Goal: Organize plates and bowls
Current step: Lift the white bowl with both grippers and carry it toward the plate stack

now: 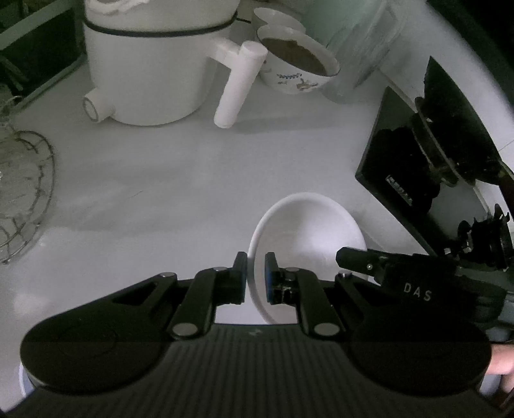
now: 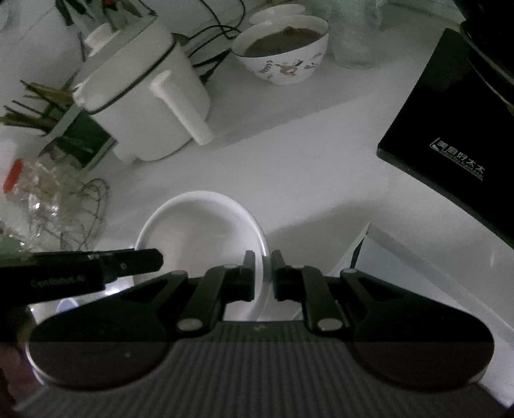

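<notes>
A plain white bowl (image 1: 308, 231) is held over the white counter by both grippers. My left gripper (image 1: 256, 273) is shut on its left rim. My right gripper (image 2: 263, 273) is shut on its right rim; the bowl (image 2: 199, 225) fills the middle of the right wrist view. Each gripper shows in the other's view: the right one (image 1: 369, 260) at the bowl's right, the left one (image 2: 128, 262) at its left. A patterned bowl (image 1: 298, 61) with brown contents stands at the back, with another white dish (image 1: 276, 16) behind it.
A white pot with a long handle (image 1: 154, 64) stands at the back left. A wire basket (image 1: 22, 193) is at the left. A black induction cooktop (image 2: 449, 128) lies at the right, with a dark pan (image 1: 449, 128) on it. Cables and chopsticks (image 2: 38, 96) lie behind the pot.
</notes>
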A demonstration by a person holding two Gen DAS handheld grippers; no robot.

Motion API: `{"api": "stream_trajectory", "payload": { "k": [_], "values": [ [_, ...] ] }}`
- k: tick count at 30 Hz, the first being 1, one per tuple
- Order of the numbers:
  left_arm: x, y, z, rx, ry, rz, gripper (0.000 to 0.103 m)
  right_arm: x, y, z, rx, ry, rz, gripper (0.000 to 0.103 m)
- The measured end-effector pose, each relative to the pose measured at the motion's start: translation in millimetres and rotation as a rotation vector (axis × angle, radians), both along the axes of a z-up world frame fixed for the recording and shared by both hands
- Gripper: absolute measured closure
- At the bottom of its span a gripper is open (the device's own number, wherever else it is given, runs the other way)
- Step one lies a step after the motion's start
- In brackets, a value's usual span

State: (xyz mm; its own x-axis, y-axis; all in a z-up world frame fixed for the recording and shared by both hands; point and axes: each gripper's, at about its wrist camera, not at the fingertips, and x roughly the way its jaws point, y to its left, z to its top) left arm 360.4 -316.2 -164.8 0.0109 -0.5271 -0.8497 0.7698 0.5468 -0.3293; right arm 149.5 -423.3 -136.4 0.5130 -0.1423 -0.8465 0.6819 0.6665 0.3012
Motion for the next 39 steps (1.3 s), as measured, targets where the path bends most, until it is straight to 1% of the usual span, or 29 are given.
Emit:
{"api": "stream_trajectory", "payload": {
  "k": [3, 7, 13, 22, 29, 37, 39],
  "values": [
    [-3.2, 8.8, 10.0, -0.009, 0.013, 0.008, 0.090, -4.3, 4.7, 9.0, 0.012, -0.011, 0.008, 0.090],
    [-7.9, 20.9, 25.7, -0.026, 0.020, 0.022, 0.090, -10.0, 10.5, 25.6, 0.020, -0.051, 0.020, 0.088],
    [-11.4, 33.0, 42.9, -0.038, -0.001, 0.053, 0.089, -12.3, 16.3, 42.5, 0.043, -0.075, 0.054, 0.088],
    [-19.4, 59.3, 67.1, -0.058, -0.030, 0.086, 0.089, -10.3, 30.9, 64.5, 0.022, -0.107, 0.112, 0.088],
    [-22.1, 89.6, 78.5, -0.076, -0.043, 0.165, 0.089, 0.4, 43.4, 76.1, 0.017, -0.124, 0.190, 0.088],
    [-22.1, 127.8, 86.6, -0.093, -0.035, 0.278, 0.089, 19.9, 63.3, 87.5, 0.003, -0.118, 0.316, 0.088],
    [-23.0, 137.0, 90.4, -0.103, -0.045, 0.306, 0.089, 25.1, 67.3, 88.9, 0.000, -0.113, 0.341, 0.088]
  ]
}}
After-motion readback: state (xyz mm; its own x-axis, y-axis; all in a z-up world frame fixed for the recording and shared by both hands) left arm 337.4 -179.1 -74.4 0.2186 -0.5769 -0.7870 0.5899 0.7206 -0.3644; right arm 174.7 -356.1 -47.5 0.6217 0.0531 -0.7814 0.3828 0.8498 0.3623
